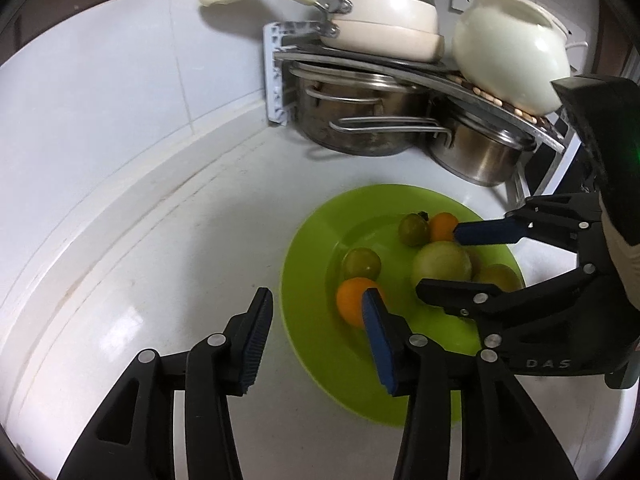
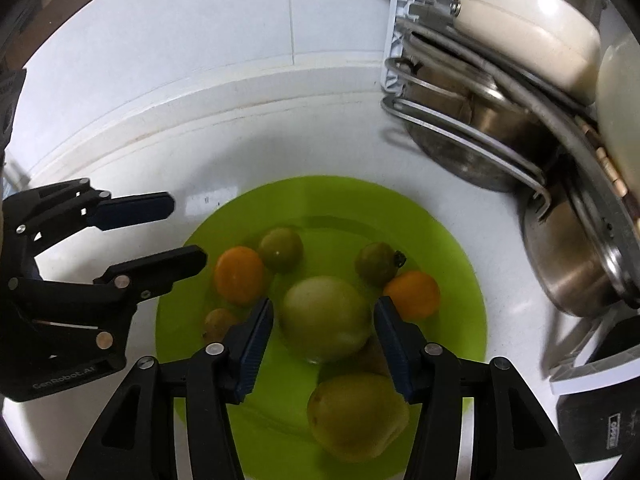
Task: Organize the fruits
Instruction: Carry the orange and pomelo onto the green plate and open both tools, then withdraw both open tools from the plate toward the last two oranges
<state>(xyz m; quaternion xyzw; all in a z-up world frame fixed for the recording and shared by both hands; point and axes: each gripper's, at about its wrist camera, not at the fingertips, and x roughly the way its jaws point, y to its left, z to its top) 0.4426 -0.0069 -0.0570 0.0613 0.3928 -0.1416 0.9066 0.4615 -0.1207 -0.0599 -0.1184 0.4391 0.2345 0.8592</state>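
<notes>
A lime green plate (image 2: 460,280) sits on the white counter and holds several fruits. A large pale green fruit (image 2: 325,318) lies in the middle, a yellow-green one (image 2: 358,416) near the front, two orange ones (image 2: 239,275) (image 2: 413,294) at the sides and small dark green ones (image 2: 281,249) (image 2: 377,263) behind. My right gripper (image 2: 323,344) is open, its fingers on either side of the large pale fruit, just above it. My left gripper (image 1: 316,340) is open and empty over the plate's left rim (image 1: 304,344), near an orange fruit (image 1: 352,301).
A dish rack (image 1: 280,76) at the back right holds steel pots (image 1: 360,120), a white pan (image 1: 384,20) and a white bowl (image 1: 508,48). The tiled wall (image 1: 120,80) curves behind the counter. A dark object (image 2: 600,420) lies at the right edge.
</notes>
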